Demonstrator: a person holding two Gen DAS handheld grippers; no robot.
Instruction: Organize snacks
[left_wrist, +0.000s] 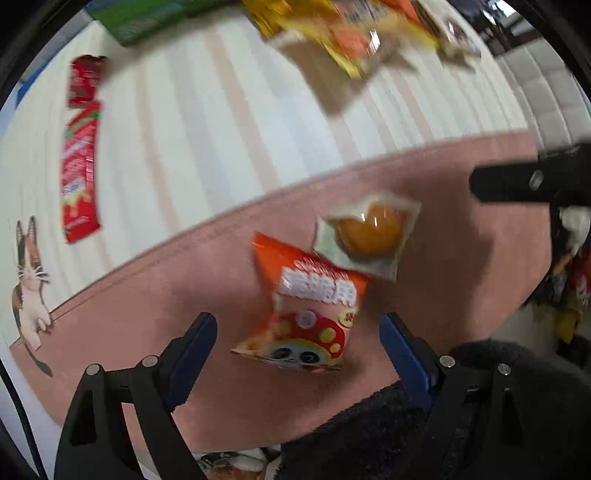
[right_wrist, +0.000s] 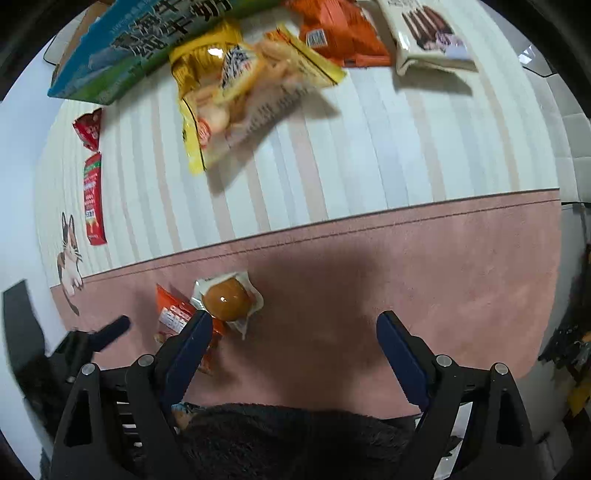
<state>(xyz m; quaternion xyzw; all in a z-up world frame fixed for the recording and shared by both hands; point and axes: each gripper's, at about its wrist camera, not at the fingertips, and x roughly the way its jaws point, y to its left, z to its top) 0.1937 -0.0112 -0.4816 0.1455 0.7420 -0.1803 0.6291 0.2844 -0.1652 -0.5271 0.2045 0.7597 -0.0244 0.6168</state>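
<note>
An orange snack pouch with a panda lies on the pink strip of the mat, between the open fingers of my left gripper. A sealed braised egg pack overlaps its far corner. In the right wrist view the egg pack and the orange pouch lie to the left, by the left fingertip of my open, empty right gripper. The left gripper shows at that view's left edge. The right gripper's finger shows at the left view's right edge.
Further back on the striped mat lie a yellow snack bag, an orange bag, a cream biscuit-stick pack, a blue-green box and red sachets. A cat print marks the mat's left side. Dark fuzzy fabric lies near me.
</note>
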